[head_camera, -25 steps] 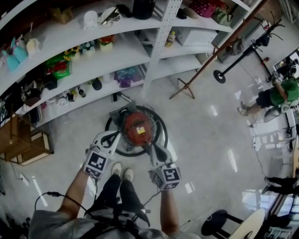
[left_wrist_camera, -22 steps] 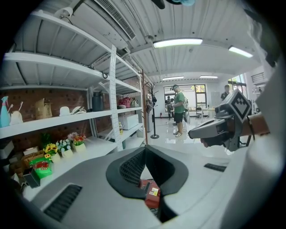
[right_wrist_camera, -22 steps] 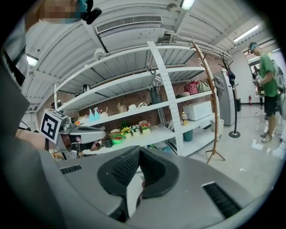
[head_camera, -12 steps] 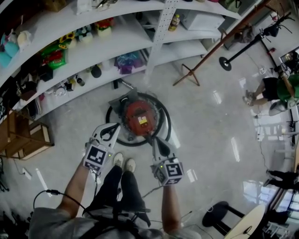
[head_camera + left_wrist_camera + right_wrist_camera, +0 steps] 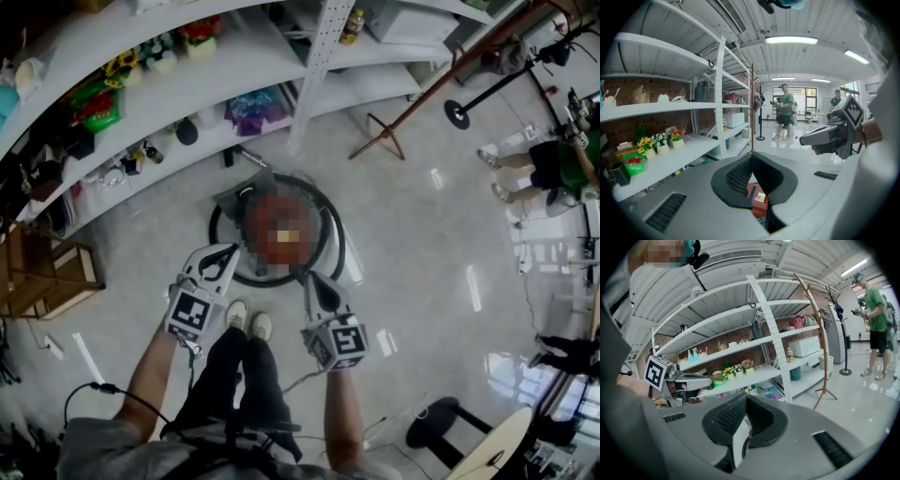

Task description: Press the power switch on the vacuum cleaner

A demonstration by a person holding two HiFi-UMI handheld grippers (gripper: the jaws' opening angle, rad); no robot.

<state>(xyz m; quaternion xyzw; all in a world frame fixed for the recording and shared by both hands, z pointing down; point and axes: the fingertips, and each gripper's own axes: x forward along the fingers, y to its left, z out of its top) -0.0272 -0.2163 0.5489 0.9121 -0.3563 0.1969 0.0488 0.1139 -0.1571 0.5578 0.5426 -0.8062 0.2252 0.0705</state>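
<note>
The vacuum cleaner [image 5: 323,220] is a round red body inside a black hose ring on the floor, just ahead of my shoes; a mosaic patch covers its top in the head view. My left gripper [image 5: 228,253] hangs over the ring's left rim, jaws shut and empty. My right gripper [image 5: 309,279] hangs over the ring's near right rim, also shut and empty. In the left gripper view the red body [image 5: 757,199] shows under the closed pads [image 5: 736,176]. The switch itself is not visible.
White shelving [image 5: 234,75] with small goods curves behind the vacuum. A wooden coat stand [image 5: 380,141] leans at the back right, a wooden crate [image 5: 37,277] sits at left, a stool [image 5: 436,427] at the near right. A person in green [image 5: 553,164] stands far right.
The head view has shifted, so the vacuum sits higher in the picture. Both grippers have stayed shut and drawn back slightly from the red body toward the hose ring.
</note>
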